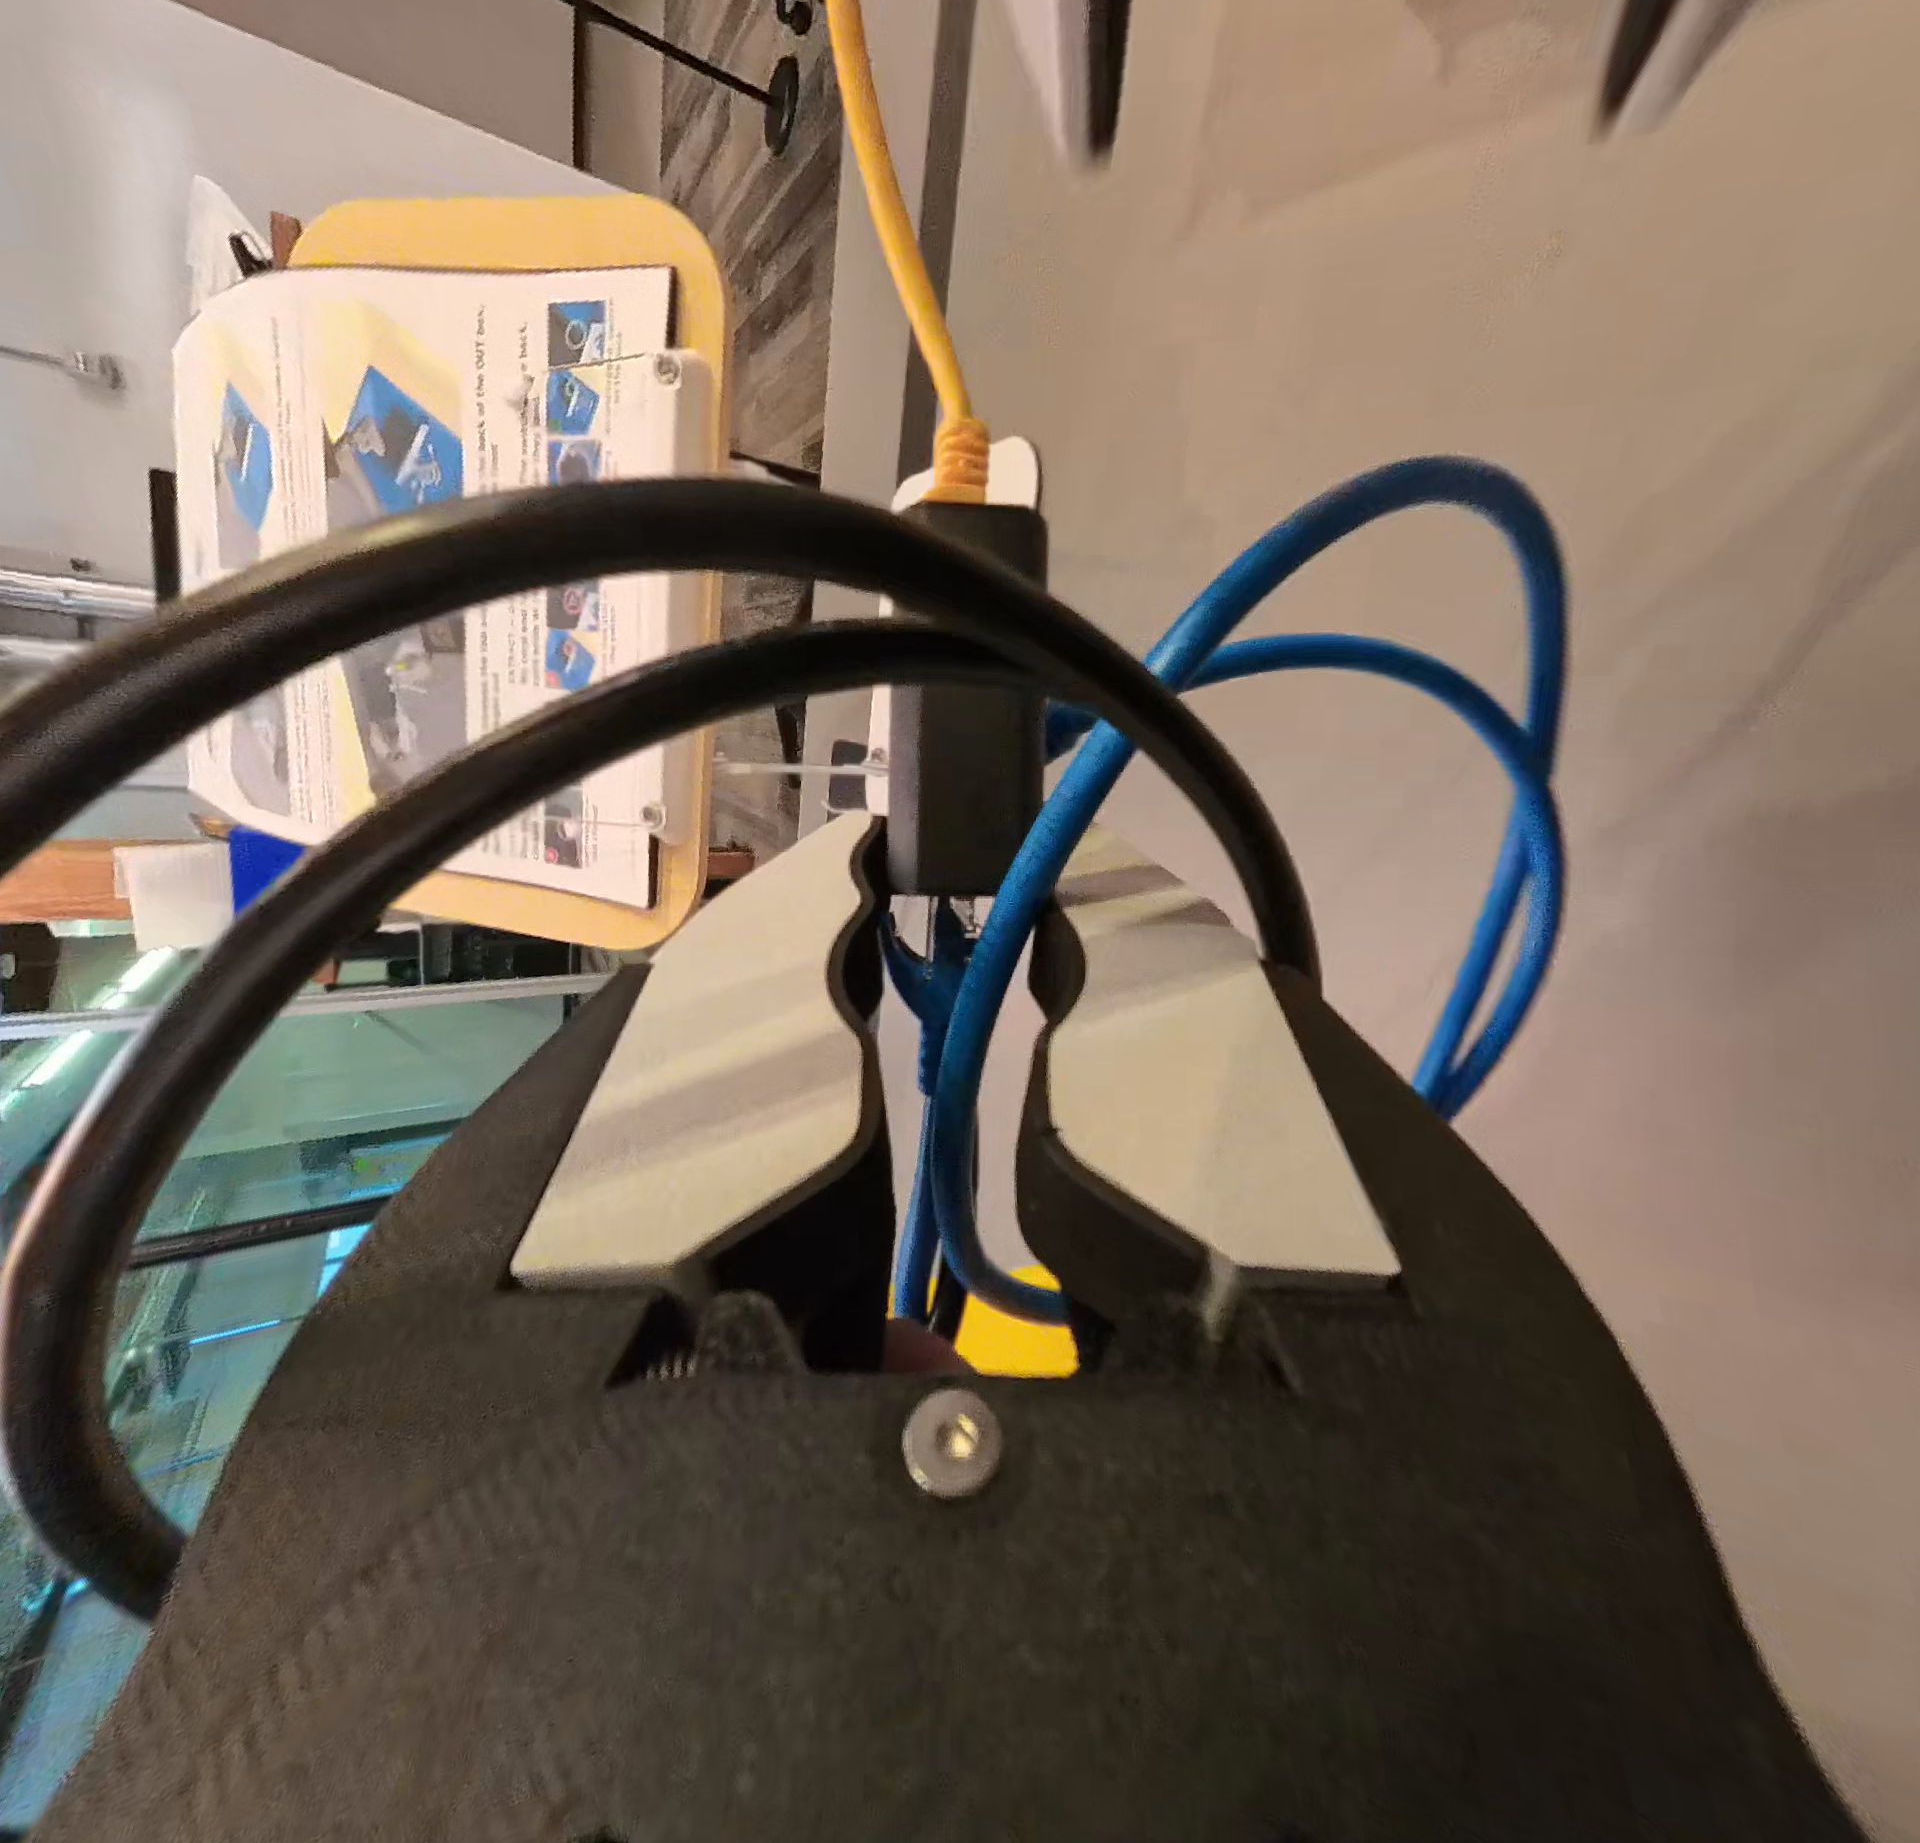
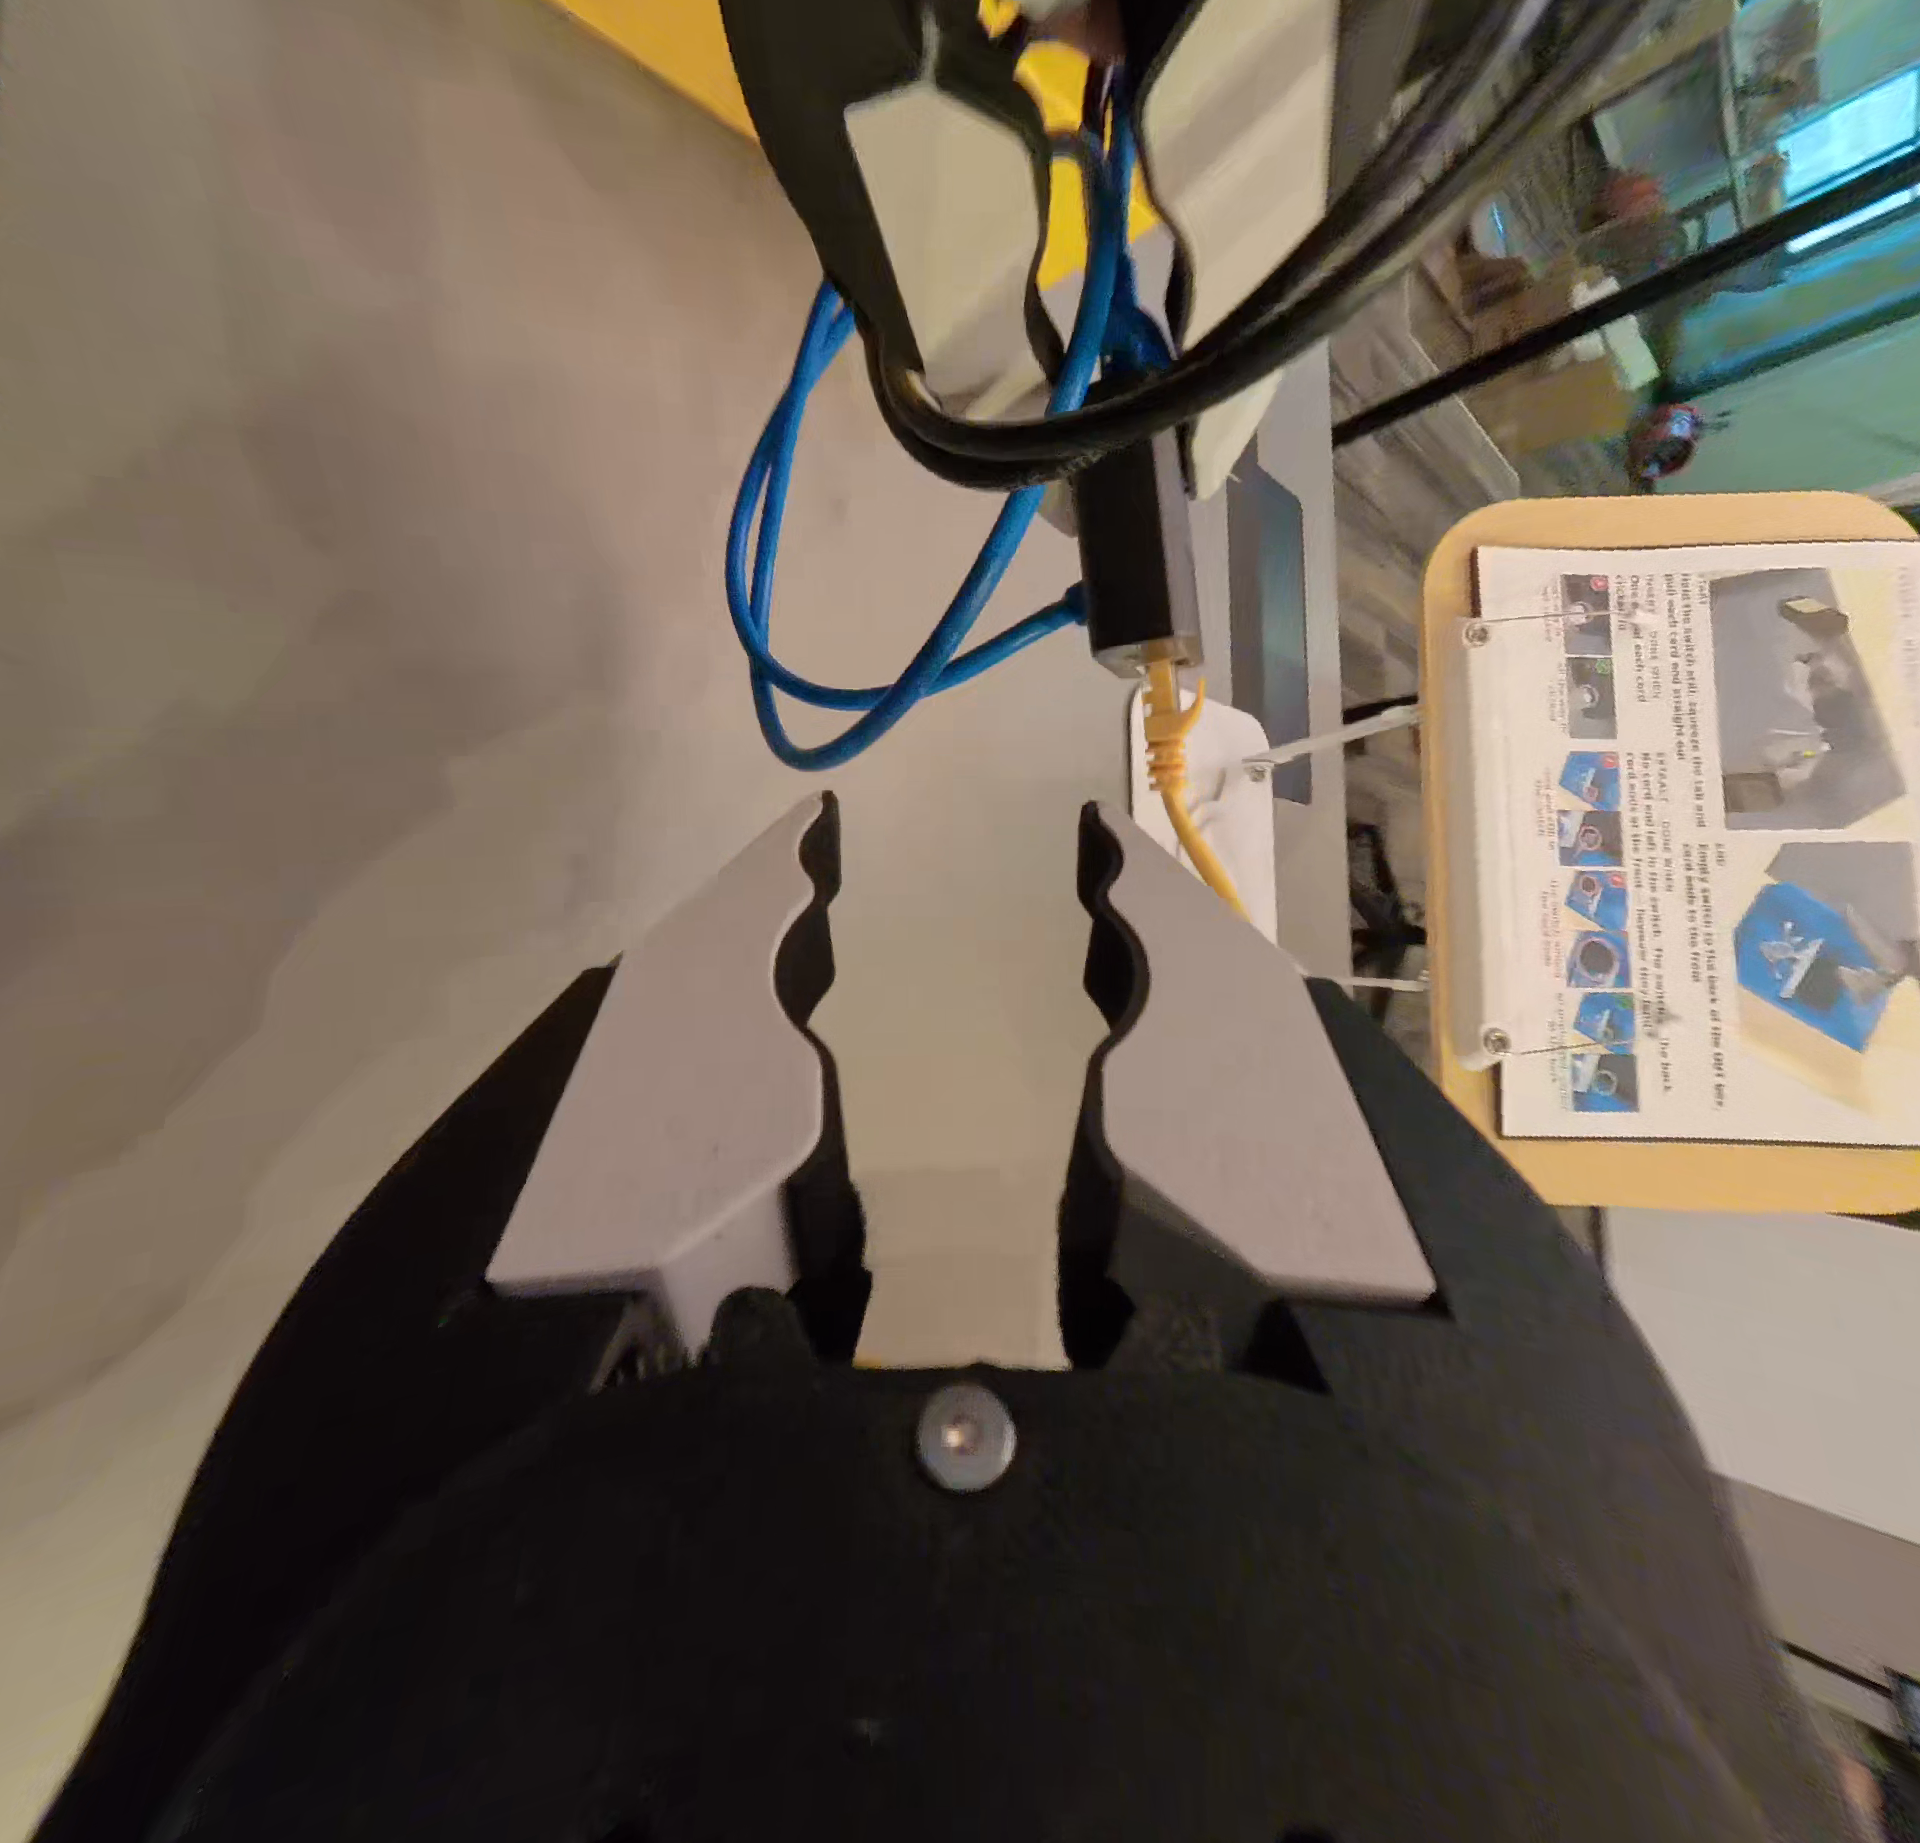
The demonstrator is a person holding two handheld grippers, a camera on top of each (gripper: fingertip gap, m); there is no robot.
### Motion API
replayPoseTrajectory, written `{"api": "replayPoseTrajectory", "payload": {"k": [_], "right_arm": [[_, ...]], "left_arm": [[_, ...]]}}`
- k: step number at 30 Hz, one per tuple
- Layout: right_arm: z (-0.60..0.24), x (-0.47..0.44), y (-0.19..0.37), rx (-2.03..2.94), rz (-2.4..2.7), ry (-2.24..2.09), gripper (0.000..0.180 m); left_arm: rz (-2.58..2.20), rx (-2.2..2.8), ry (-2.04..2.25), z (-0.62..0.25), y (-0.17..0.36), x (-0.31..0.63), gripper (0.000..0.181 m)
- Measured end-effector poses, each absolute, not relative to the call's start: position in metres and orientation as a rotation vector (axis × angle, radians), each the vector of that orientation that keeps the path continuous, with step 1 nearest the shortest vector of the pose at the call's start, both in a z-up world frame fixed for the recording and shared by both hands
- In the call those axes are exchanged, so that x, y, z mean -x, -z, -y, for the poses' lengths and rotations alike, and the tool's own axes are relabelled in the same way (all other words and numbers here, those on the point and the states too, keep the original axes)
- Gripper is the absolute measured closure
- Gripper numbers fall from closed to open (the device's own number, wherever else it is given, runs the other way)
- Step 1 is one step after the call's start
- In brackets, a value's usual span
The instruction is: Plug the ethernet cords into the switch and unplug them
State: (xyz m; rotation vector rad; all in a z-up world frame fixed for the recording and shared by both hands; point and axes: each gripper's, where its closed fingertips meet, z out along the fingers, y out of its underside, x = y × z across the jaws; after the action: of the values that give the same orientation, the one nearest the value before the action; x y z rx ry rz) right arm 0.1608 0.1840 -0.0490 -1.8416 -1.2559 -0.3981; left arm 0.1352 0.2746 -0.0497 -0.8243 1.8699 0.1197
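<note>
My left gripper (image 1: 961,879) is shut on the near end of the black switch (image 1: 971,692), which points away from it. A yellow ethernet cord (image 1: 883,162) is plugged into the switch's far end. Blue ethernet cords (image 1: 1507,754) loop to the right, and one runs back between my left fingers. In the right wrist view the left gripper (image 2: 1101,370) holds the switch (image 2: 1132,567) from the far side. My right gripper (image 2: 956,817) is open and empty, a little short and left of the yellow plug (image 2: 1169,723). The blue cords (image 2: 790,598) hang to the left.
Two thick black cables (image 1: 520,546) arc across the left wrist view in front of the switch. A wooden board with a printed instruction sheet (image 2: 1662,858) stands to the right of the switch. A white plate (image 2: 1216,806) lies under the yellow cord on the grey table (image 2: 416,546).
</note>
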Motion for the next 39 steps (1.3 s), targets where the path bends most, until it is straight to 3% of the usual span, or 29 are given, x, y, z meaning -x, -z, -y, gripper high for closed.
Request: {"api": "replayPoseTrajectory", "payload": {"k": [6,10,15,20,39], "right_arm": [[-0.198,-0.182,0.001,1.718,1.088,0.617,0.148],[-0.221,-0.179,0.013,1.654,1.145,0.826,0.14],[-0.231,-0.171,0.012,1.549,1.187,0.908,0.159],[-0.235,-0.171,0.013,1.528,1.23,0.937,0.166],[-0.231,-0.169,0.03,1.563,1.428,0.905,0.172]], "left_arm": [[-1.837,0.788,-0.114,-0.271,0.036,-0.136,0.156],[-1.821,0.747,-0.126,-0.258,0.023,-0.137,0.156],[-1.817,0.72,-0.151,-0.251,0.013,-0.136,0.156],[-1.836,0.721,-0.152,-0.248,0.015,-0.137,0.156],[-1.881,0.731,-0.11,-0.243,0.024,-0.138,0.157]]}}
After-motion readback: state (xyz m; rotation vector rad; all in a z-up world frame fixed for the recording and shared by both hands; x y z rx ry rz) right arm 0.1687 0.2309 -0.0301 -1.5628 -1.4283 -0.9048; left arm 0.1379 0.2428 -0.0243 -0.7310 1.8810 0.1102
